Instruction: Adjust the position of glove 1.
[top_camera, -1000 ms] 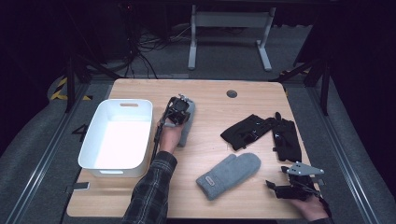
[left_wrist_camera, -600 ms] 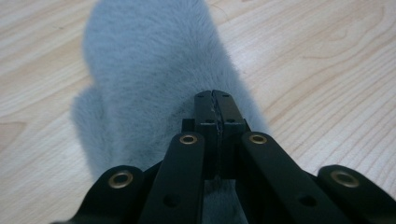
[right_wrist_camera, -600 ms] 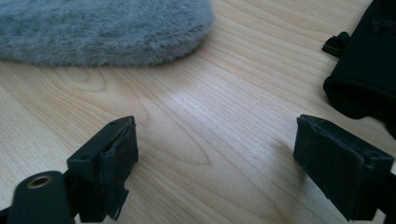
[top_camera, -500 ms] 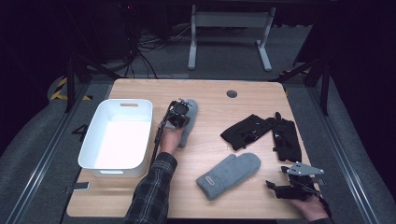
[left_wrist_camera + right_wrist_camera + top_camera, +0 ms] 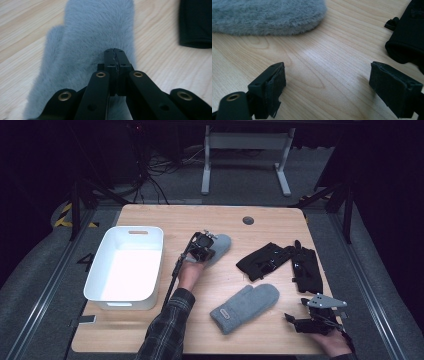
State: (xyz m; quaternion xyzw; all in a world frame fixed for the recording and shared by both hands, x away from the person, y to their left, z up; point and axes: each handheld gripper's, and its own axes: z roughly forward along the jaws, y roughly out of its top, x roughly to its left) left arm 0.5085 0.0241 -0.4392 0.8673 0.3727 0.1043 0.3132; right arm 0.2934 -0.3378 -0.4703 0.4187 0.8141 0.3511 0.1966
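Two closed tongs [image 5: 115,53] against grey mitten [image 5: 92,37], white bin [image 5: 102,270] overhead.

Lit brightly from above against dark surroundings; glared on white plastic rectangular bin [image 5: 125,265]; blurred near black jaws.

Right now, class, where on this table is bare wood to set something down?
Bare wood lies along the far edge by the round hole, and in front of the white tub. The right side is crowded with black gloves and a grey mitten.
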